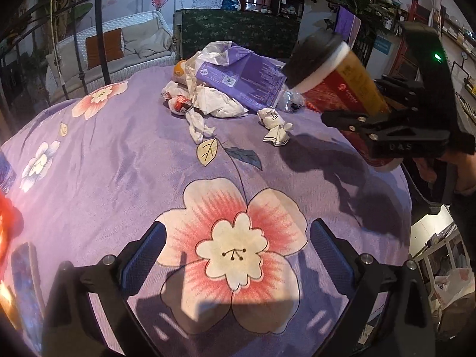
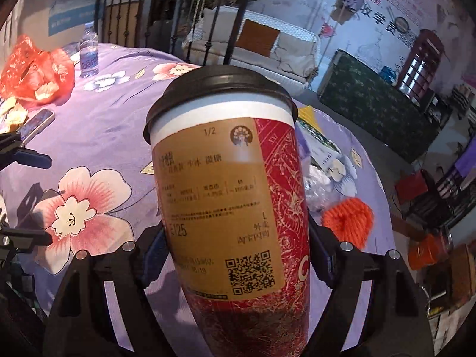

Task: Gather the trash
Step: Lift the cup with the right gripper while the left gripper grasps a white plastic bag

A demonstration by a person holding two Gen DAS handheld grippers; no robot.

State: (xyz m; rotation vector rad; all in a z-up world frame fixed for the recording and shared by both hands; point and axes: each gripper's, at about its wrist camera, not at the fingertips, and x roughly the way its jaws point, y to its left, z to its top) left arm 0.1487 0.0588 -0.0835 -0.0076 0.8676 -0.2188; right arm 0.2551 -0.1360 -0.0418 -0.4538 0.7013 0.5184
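Observation:
My right gripper is shut on a tall red paper cup with a black lid and a tan label, held tilted above the table; it also shows in the left wrist view. My left gripper is open and empty, low over the purple flowered tablecloth. A pile of trash lies at the far side: crumpled white tissues, a purple paper bag, a clear plastic bag and a folded napkin.
A red plastic bag, a water bottle and a phone lie at the table's far left in the right wrist view. An orange yarn ball sits by the cup. A white sofa stands behind.

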